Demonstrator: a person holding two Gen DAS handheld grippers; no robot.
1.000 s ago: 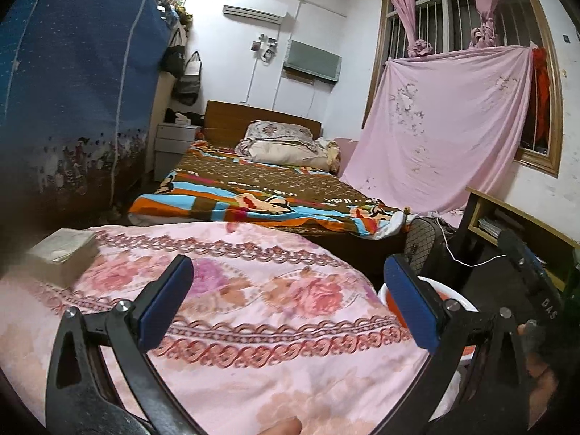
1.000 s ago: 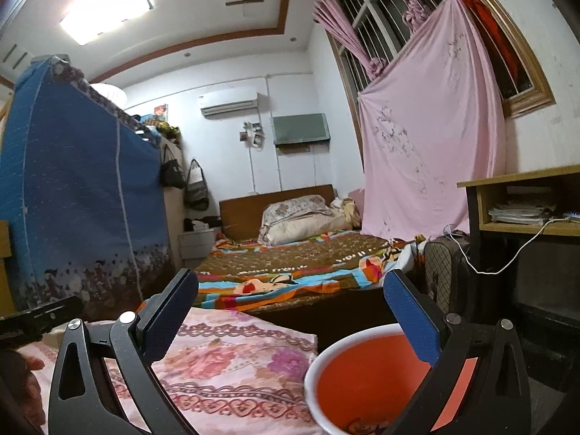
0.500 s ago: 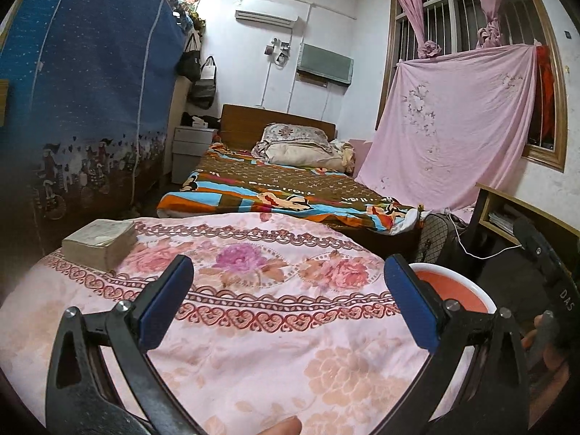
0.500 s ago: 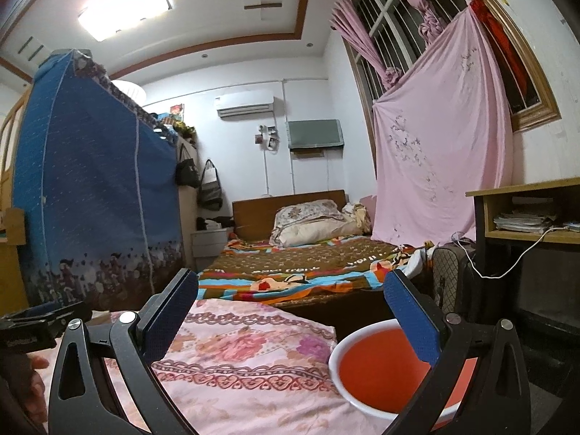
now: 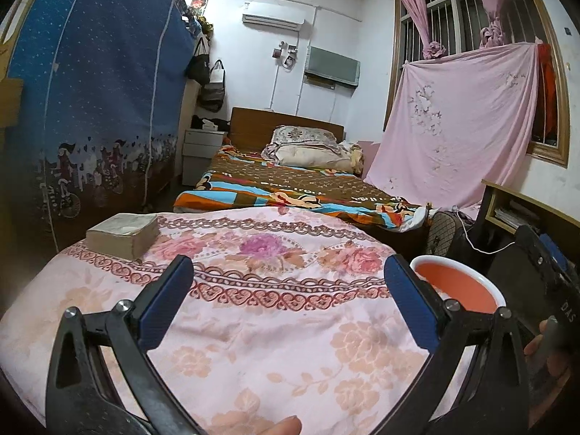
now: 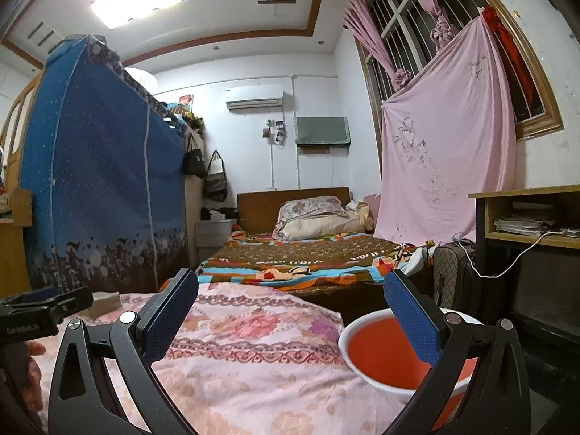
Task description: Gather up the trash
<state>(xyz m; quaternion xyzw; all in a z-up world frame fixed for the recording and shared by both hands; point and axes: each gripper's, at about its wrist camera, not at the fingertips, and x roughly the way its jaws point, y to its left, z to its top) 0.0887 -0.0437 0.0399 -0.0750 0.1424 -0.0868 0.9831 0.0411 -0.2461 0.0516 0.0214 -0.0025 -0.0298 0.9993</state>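
A red basin with a white rim [image 5: 457, 285] [image 6: 389, 351] stands off the right edge of a table draped in a pink flowered cloth [image 5: 261, 297] [image 6: 246, 344]. My left gripper [image 5: 289, 282] hangs open over the cloth with nothing between its blue pads. My right gripper [image 6: 290, 297] is open too, held above the cloth's right part, its right finger in front of the basin. No loose trash shows on the cloth. The basin's bottom is hidden in both views.
A tan, book-like block [image 5: 123, 233] lies at the cloth's far left corner. Behind the table is a bed with a colourful blanket [image 5: 290, 188]. A blue fabric wardrobe [image 5: 90, 108] stands left; a wooden desk [image 6: 525, 217] and a dark bag [image 6: 453, 279] stand right.
Both grippers have pulled back and risen a little, so more of the flowered cloth and the tan block shows. The basin sits further right in each view. Both stay open.
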